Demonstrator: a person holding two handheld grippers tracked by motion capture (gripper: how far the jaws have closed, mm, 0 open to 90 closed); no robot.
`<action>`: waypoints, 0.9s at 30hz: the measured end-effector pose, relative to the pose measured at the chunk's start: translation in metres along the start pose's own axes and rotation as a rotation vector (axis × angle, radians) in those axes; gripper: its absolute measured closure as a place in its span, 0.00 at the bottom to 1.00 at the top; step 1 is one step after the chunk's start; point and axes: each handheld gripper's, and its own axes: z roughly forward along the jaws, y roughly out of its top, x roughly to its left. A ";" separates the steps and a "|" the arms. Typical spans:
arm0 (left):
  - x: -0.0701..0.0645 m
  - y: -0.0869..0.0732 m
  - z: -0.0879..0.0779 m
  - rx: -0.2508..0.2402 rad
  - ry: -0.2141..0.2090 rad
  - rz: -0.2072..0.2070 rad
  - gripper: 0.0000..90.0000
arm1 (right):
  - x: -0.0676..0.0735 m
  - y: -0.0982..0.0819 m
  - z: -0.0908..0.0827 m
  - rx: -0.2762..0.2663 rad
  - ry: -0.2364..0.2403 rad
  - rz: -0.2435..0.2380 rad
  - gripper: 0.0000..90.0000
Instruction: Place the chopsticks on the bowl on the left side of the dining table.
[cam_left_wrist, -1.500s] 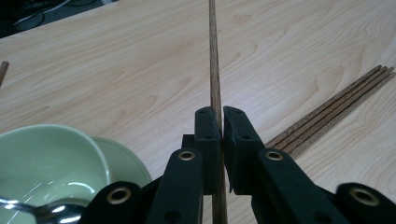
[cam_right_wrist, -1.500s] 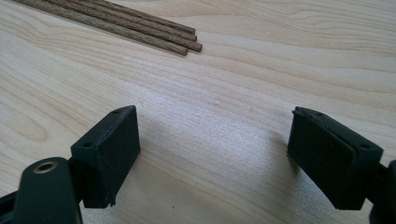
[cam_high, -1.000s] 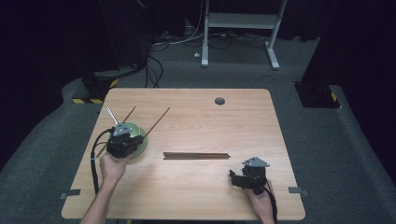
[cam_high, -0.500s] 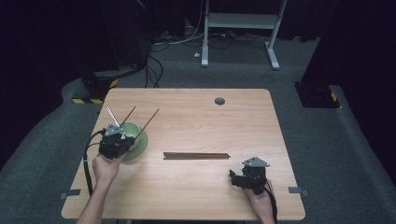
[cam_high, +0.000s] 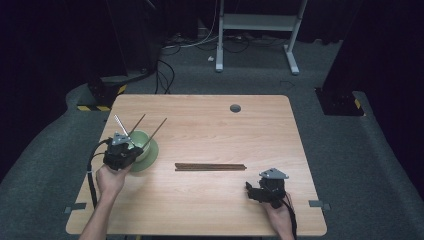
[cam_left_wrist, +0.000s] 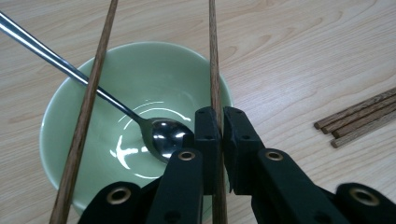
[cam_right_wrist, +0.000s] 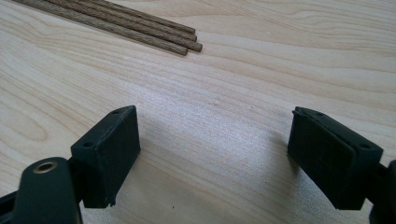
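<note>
Green bowl (cam_high: 144, 150) near the table's (cam_high: 210, 125) left edge serves as landmark. Above it, the left gripper (cam_left_wrist: 218, 133) clamps one chopstick (cam_left_wrist: 214, 70), long axis crossing the bowl. Right gripper (cam_right_wrist: 212, 154), jaws apart, rests well right of the bowl.

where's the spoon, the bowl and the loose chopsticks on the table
spoon (cam_left_wrist: 163, 135), left gripper view, on its shiny scoop
bowl (cam_left_wrist: 140, 70), left gripper view, on its inner wall
loose chopsticks (cam_high: 210, 167), high view, on the middle of the bundle
</note>
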 end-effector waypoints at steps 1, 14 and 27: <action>0.000 0.000 0.000 0.000 0.000 0.000 0.94 | 0.000 0.000 0.000 -0.001 0.001 -0.001 0.18; 0.010 -0.002 0.001 0.031 0.053 0.004 0.93 | 0.000 0.000 0.000 0.000 0.000 0.000 0.18; 0.014 0.000 0.000 0.069 0.113 0.039 0.93 | 0.000 0.000 0.000 0.000 0.000 -0.001 0.18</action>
